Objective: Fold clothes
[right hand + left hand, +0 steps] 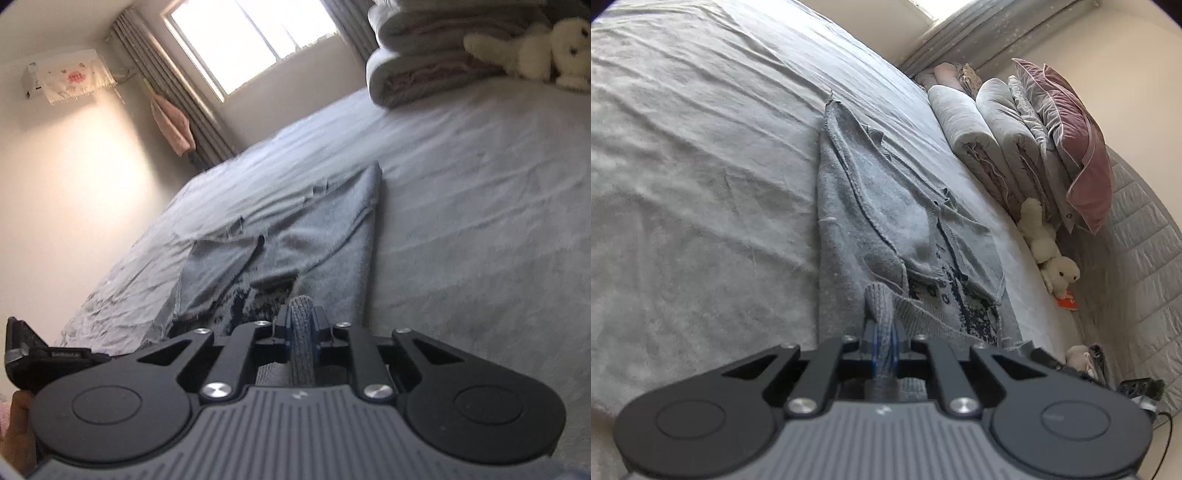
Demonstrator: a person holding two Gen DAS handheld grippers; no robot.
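Jaws of left gripper (884, 332) clamp ribbed hem of grey knit sweater (886, 206), which lies lengthwise mid-bed, running toward folded quilts (993, 140) at bed's far edge. Right wrist view: right gripper (301, 325) pinches second fold of same ribbed hem; garment stretches flat across grey sheet (480, 184). Knit looks soft, light, limp; hem corners appear surest hold.

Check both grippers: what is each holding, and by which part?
Both pinch the grey knit sweater: the left gripper and right gripper each clamp its ribbed edge.
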